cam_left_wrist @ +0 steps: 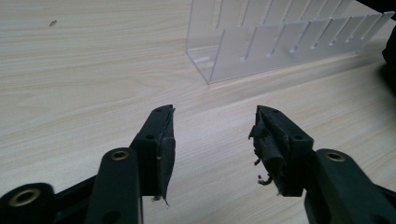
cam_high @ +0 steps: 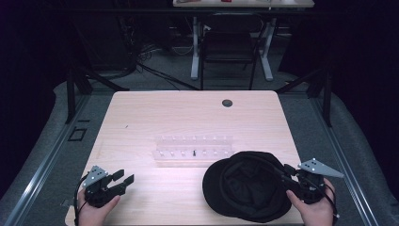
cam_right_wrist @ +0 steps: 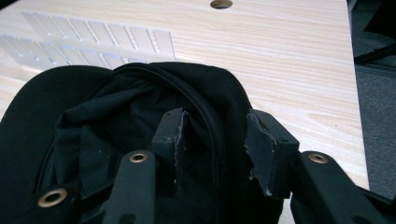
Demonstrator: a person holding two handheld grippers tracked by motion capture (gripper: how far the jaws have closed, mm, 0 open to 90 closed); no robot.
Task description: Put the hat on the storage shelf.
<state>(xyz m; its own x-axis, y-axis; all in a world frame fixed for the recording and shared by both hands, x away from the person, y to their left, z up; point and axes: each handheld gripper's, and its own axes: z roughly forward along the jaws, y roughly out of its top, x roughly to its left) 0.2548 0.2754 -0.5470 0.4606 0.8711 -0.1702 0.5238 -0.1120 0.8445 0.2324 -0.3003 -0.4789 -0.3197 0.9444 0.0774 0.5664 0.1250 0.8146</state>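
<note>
here the right gripper has its jaws agape astride the hat's rim, unclamped; close squarely on the seam; left gripper gapes empty near the counter's front-left corner.

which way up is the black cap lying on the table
Upside down. The black cap lies with its opening facing up, the inner lining and rim seam showing, and its brim flat on the table. The right tongs straddle its rim, open.

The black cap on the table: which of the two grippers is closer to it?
Right. The right gripper has its open jaws astride the black cap's rim. The left gripper sits open over bare table, well off to the cap's left.
</note>
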